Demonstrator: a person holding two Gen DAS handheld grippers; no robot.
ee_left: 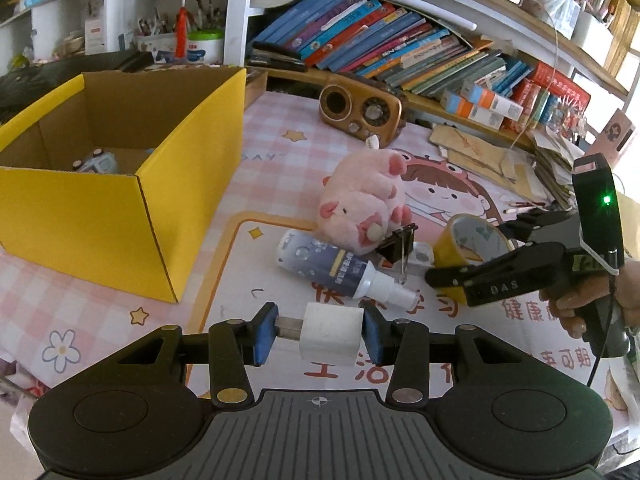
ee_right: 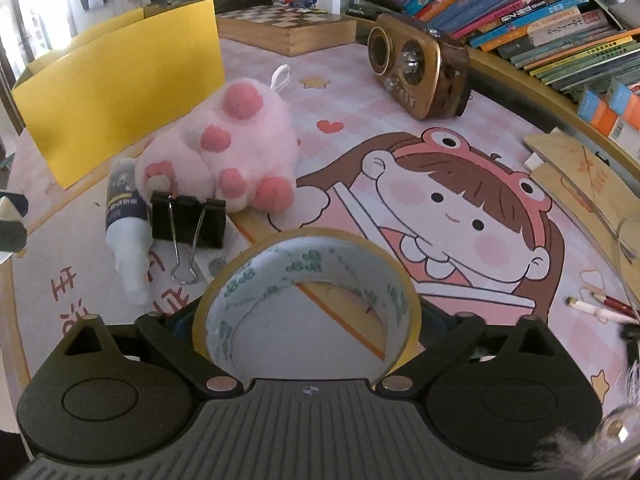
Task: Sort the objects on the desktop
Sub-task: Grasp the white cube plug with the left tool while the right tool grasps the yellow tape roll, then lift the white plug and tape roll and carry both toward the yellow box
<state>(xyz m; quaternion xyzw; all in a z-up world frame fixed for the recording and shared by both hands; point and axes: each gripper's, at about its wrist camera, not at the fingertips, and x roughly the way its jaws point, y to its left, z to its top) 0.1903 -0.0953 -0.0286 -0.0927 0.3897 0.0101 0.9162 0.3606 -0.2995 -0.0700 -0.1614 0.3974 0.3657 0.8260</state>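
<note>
My left gripper is shut on a white charger block with metal prongs, held above the pink mat. My right gripper is shut on a yellow tape roll; the roll also shows in the left wrist view, with the right gripper around it. A pink plush pig, a spray bottle and a black binder clip lie together mid-mat. The open yellow box stands to the left, with a small toy car inside.
A brown retro radio stands behind the plush. Books fill the shelf at the back. Cardboard and papers are piled at the right. A wooden chessboard lies beyond the box. Pens lie at the right edge.
</note>
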